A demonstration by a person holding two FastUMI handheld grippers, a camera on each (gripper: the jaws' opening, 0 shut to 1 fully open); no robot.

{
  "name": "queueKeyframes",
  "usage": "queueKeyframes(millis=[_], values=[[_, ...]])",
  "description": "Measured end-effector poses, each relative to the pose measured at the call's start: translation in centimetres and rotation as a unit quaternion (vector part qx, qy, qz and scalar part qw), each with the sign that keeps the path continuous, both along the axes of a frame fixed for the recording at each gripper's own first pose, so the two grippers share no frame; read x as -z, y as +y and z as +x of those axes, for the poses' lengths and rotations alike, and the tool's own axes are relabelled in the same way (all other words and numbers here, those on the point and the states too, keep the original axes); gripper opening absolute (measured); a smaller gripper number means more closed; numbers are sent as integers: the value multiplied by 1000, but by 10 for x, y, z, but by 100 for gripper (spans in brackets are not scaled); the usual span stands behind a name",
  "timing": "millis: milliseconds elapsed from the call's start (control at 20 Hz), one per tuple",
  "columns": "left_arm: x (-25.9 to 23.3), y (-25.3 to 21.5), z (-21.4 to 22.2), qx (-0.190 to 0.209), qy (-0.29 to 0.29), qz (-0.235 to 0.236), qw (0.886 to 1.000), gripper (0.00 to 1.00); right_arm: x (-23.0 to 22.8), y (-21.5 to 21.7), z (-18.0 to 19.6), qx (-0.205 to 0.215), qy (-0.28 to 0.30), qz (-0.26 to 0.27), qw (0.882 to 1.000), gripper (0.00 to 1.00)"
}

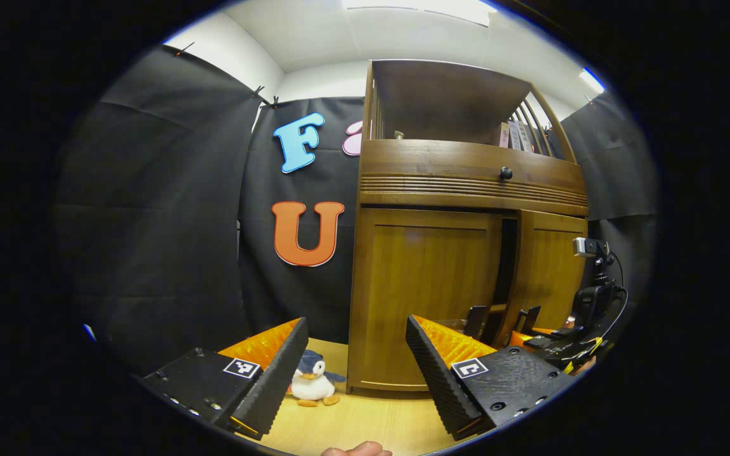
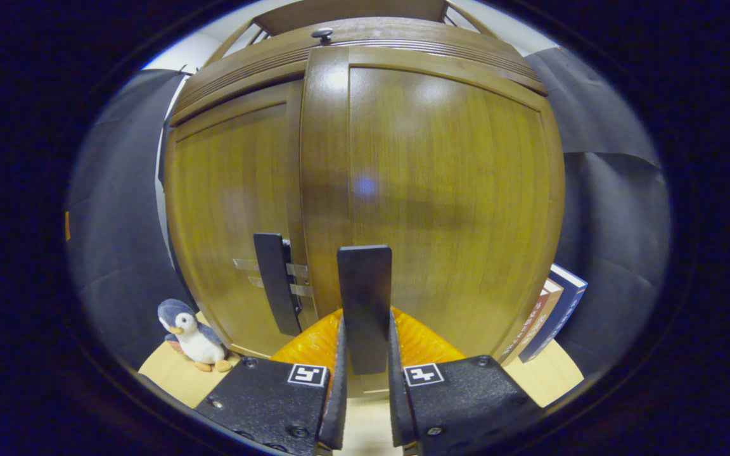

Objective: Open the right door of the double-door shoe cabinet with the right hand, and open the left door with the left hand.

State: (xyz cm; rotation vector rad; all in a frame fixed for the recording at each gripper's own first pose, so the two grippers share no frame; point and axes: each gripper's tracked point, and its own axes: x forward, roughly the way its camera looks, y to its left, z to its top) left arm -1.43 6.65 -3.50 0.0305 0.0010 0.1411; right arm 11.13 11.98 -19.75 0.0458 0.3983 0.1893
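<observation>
The wooden shoe cabinet (image 1: 466, 190) stands ahead. In the left gripper view its left door (image 1: 422, 291) is flush, while the right door (image 1: 552, 272) stands slightly ajar with a dark gap beside it. My left gripper (image 1: 355, 373) is open, low and well in front of the left door, holding nothing. In the right gripper view my right gripper (image 2: 365, 329) is shut on the right door's dark upright handle (image 2: 365, 297). The left door's handle (image 2: 274, 282) is just to its left, untouched. The right gripper (image 1: 526, 332) also shows at the door's lower edge.
A penguin plush (image 1: 313, 380) sits on the wooden floor left of the cabinet's base. Books (image 2: 555, 310) lean against the cabinet's right side. A drawer with a round knob (image 1: 505, 172) runs above the doors. Black cloth walls close in on both sides.
</observation>
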Motion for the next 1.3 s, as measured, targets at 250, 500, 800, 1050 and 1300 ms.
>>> queueKeyframes(millis=[250,500,800,1050,1300], values=[[4,-23,2,24,8,-6,1000,94,-3,-8,-19,-8,4,13,1000,31],[10,-46,5,46,19,-27,998,94,-6,-21,-38,-19,0,18,1000,31],[17,-59,3,56,29,-35,997,94,-9,-35,-57,-26,7,22,999,31],[22,-65,2,52,35,-44,997,94,-9,-46,-69,-27,14,25,999,31],[24,-75,5,54,34,-31,997,94,-13,-67,-88,-17,23,30,999,31]])
